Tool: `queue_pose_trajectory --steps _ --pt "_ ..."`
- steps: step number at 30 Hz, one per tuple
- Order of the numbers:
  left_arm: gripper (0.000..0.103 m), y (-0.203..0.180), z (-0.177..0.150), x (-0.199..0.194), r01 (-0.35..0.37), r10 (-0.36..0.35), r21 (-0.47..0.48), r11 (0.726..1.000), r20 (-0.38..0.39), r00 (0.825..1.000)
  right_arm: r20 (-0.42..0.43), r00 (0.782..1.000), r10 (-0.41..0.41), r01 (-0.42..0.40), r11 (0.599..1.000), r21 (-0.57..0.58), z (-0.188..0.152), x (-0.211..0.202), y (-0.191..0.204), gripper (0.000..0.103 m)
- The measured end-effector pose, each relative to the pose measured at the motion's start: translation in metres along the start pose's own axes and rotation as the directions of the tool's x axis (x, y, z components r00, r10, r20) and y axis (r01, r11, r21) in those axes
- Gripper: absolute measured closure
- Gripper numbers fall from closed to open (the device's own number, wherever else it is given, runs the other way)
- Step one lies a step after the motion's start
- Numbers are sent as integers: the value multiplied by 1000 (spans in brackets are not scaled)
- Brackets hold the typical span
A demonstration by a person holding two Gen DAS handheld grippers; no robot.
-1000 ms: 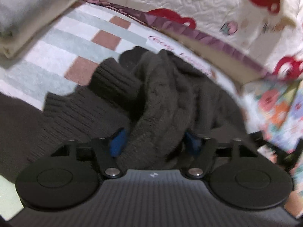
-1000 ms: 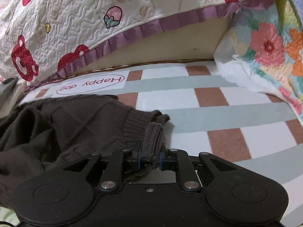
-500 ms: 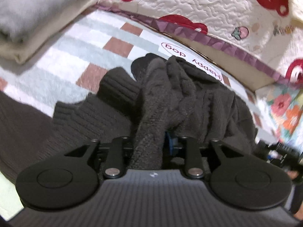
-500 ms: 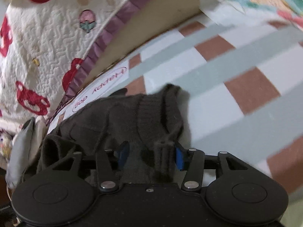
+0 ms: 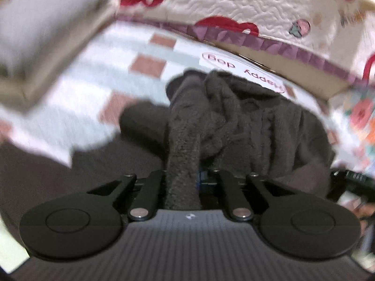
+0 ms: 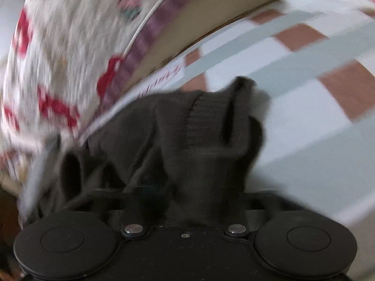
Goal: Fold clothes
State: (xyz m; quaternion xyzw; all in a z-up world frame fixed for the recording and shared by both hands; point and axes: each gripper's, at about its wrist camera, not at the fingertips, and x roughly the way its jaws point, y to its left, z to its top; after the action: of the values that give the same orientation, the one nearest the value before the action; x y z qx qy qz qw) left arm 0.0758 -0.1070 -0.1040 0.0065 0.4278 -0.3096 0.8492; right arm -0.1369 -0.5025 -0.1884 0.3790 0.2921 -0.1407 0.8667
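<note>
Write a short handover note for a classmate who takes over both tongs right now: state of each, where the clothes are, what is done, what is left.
Left tongs: shut on a bunched ridge of the dark brown sweater.
Right tongs: fingers buried under sweater fabric; the blurred picture does not show open or shut.
The sweater lies crumpled on the checked bed sheet, near the quilted bear cover.
A folded grey and beige stack sits to the left.
Done: that stack looks finished.
Left: spread the sweater flat, fold it, add it to the stack.
</note>
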Motion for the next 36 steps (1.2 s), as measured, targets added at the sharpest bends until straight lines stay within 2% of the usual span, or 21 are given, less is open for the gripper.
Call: queue_pose_trajectory --steps 1,3,7,10,12,14,16,17,18,19,20,21,22,23,25,27,29,32,33,34,36 --pt "97 -3 8 -4 -26 25 35 999 23 999 18 1000 -4 5 999 -38 7 -1 8 86" --pt "98 -8 24 -13 -80 73 104 991 71 995 116 993 7 2 997 -80 29 -20 22 86" --pt "98 -20 57 -30 -195 156 231 953 176 972 291 956 23 45 974 -223 79 -74 54 89" --pt "98 -27 95 -37 -213 148 290 933 232 961 382 924 25 74 968 -240 108 -107 67 92" --pt "98 -29 123 -47 -188 109 283 940 273 956 451 893 10 95 973 -210 124 -127 71 92" --pt "98 -34 152 -57 -178 78 266 947 348 934 516 857 -7 118 976 -183 138 -147 74 92" --pt "98 -43 173 -61 -194 65 256 947 439 896 571 820 -47 179 968 -177 141 -164 69 92" --pt "97 -47 180 -61 -201 62 241 949 483 873 593 801 -85 234 955 -180 142 -169 66 92" --pt "94 -47 182 -48 -204 73 226 953 480 874 612 778 -140 308 935 -177 142 -170 61 92" --pt "79 -47 181 -31 -207 91 213 955 453 887 606 766 -214 391 903 -175 141 -160 52 92" --pt "42 -47 181 -13 -210 109 200 957 424 899 600 747 -286 471 865 -175 140 -150 42 91" --pt "30 -47 180 5 -214 126 187 959 396 910 594 722 -356 547 818 -175 139 -140 32 87" --pt "33 -47 180 22 -219 143 174 960 366 919 587 690 -423 619 766 -175 138 -130 23 87" --pt "33 -44 169 36 -221 156 173 960 325 933 570 671 -474 661 731 -170 135 -122 13 83" --pt "32 -34 137 60 -224 180 182 958 229 957 470 733 -491 604 788 -119 123 -114 -9 80" --pt "32 -18 100 72 -178 158 171 969 127 979 373 786 -492 550 833 -61 110 -107 -30 71" --pt "32 -2 63 78 -127 124 137 982 28 992 322 811 -488 522 853 -21 94 -105 -39 65" --pt "32 18 31 77 -83 89 50 995 -131 987 271 827 -492 513 858 -9 72 -106 -42 63" --pt "32 20 26 75 -69 72 29 997 -159 985 260 834 -487 508 861 -14 66 -106 -40 60" --pt "32 21 23 70 -53 55 17 998 -166 985 245 849 -467 486 874 -19 59 -105 -36 58" --pt "30 20 26 60 -27 27 1 1000 -138 990 215 879 -427 443 896 -30 47 -104 -30 55"
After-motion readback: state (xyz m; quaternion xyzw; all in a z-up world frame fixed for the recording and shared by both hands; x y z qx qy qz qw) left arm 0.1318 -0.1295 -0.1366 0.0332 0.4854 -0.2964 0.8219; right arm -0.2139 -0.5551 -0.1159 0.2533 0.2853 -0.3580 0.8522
